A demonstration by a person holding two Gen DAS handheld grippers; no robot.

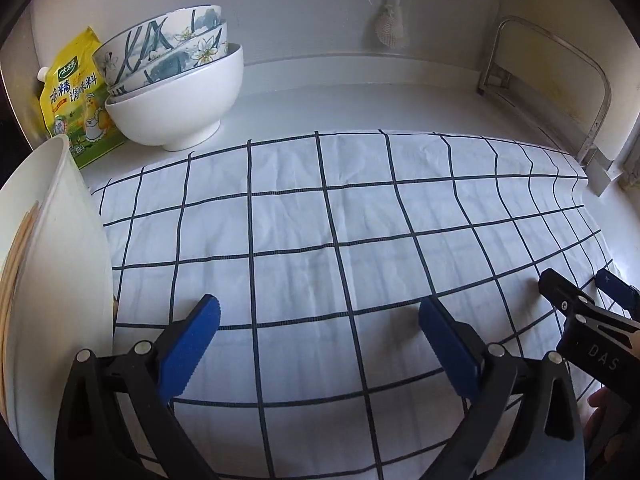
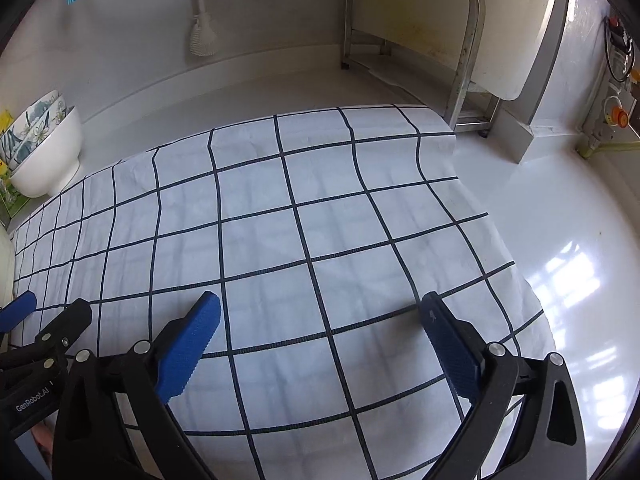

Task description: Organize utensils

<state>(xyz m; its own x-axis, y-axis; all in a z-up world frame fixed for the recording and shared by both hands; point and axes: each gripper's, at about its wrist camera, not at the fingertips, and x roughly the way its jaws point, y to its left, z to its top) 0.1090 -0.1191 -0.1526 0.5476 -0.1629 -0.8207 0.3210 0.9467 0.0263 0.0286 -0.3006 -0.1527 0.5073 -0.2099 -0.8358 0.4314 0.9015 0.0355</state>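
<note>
A white cloth with a dark grid (image 1: 320, 240) lies flat on the white counter; it also shows in the right wrist view (image 2: 280, 220). My left gripper (image 1: 320, 312) is open and empty, low over the cloth's near part. My right gripper (image 2: 320, 308) is open and empty over the cloth, just right of the left one; it shows at the right edge of the left wrist view (image 1: 576, 284). A tall white container (image 1: 52, 260) at the far left holds wooden chopsticks (image 1: 16, 256). No utensil lies on the cloth.
A stack of three bowls (image 1: 180, 80), white at the bottom and floral above, stands at the back left next to a yellow seasoning pouch (image 1: 76, 92). A metal rack (image 2: 412, 40) with a cutting board stands at the back right. Bare glossy counter (image 2: 560, 240) lies right of the cloth.
</note>
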